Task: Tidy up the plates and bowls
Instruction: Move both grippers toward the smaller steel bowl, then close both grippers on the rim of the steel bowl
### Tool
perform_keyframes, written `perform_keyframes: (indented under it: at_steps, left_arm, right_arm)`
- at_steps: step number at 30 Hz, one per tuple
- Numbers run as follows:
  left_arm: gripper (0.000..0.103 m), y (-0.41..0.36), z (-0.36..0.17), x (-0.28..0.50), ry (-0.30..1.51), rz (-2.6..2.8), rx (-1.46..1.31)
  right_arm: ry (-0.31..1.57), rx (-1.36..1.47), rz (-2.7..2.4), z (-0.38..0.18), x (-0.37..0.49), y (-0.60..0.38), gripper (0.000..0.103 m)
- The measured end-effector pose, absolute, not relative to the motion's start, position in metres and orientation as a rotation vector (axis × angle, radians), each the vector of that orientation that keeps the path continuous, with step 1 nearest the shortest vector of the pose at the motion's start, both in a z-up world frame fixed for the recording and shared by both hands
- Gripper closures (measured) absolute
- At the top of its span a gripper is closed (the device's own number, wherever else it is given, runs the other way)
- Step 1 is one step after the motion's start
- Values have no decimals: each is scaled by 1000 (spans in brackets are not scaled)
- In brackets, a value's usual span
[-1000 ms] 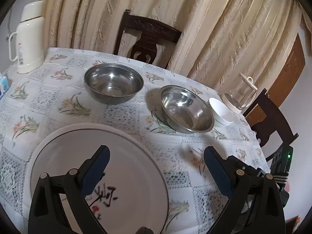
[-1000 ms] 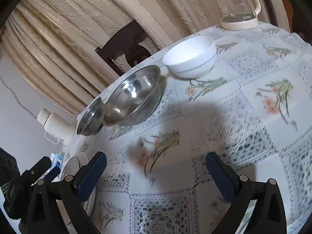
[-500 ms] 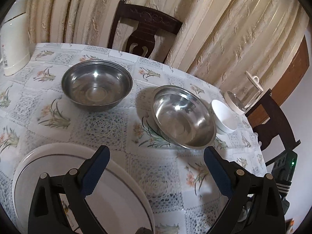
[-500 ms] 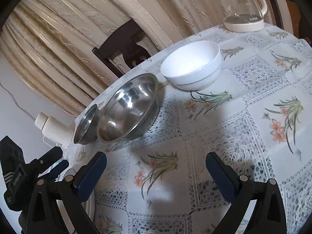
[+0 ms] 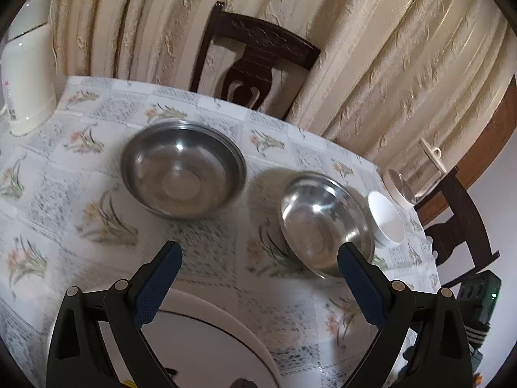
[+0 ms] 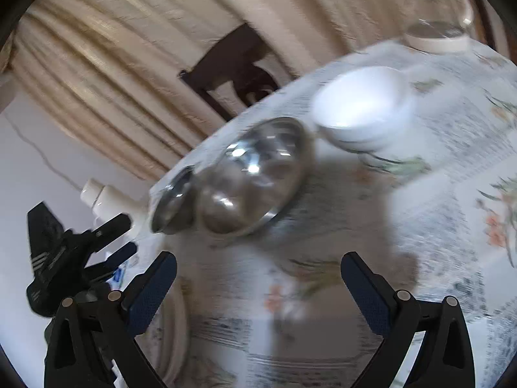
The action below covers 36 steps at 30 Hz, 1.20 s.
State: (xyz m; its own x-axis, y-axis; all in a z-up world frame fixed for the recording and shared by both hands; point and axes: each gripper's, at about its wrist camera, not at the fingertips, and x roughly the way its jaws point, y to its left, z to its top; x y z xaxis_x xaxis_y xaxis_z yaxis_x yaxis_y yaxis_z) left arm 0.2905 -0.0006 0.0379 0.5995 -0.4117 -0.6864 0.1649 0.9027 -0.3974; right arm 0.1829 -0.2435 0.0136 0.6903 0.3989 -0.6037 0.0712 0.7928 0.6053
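Note:
Two steel bowls stand on the flowered tablecloth: a larger steel bowl (image 5: 183, 169) in the middle and a second steel bowl (image 5: 324, 223) to its right, with a small white bowl (image 5: 386, 218) beside that one. A big white plate (image 5: 200, 339) lies at the near edge under my left gripper (image 5: 258, 260), which is open and empty above the cloth. In the right wrist view the second steel bowl (image 6: 252, 174) and the white bowl (image 6: 363, 108) lie ahead of my right gripper (image 6: 258, 271), also open and empty. The larger steel bowl (image 6: 173, 199) shows behind.
A cream thermos (image 5: 27, 77) stands at the far left. A glass kettle (image 5: 415, 174) sits at the far right edge. A dark wooden chair (image 5: 252, 64) stands behind the table against beige curtains, another chair (image 5: 458, 229) to the right. The left gripper (image 6: 64, 252) shows at the right view's left.
Both grippers have moved forward toward the bowls. The plate has slid down to the bottom of the left view, and the bowls look larger. The right view is now blurred with motion.

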Motion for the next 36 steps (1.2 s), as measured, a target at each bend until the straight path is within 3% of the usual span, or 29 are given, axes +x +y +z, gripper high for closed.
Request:
perform_keyframes:
  at_steps: [17,29,36]
  left_arm:
    - [6,72,30,336,879,-239,-340]
    - [7,101,7,391,955,-243,-357]
    - [20,102,-10,413,989,-283,-362]
  right_arm:
    - [841,566,386,29,247,-160,1]
    - [915,429,354,17,315,-112,21]
    - [920,361,328,11,336,-94,28]
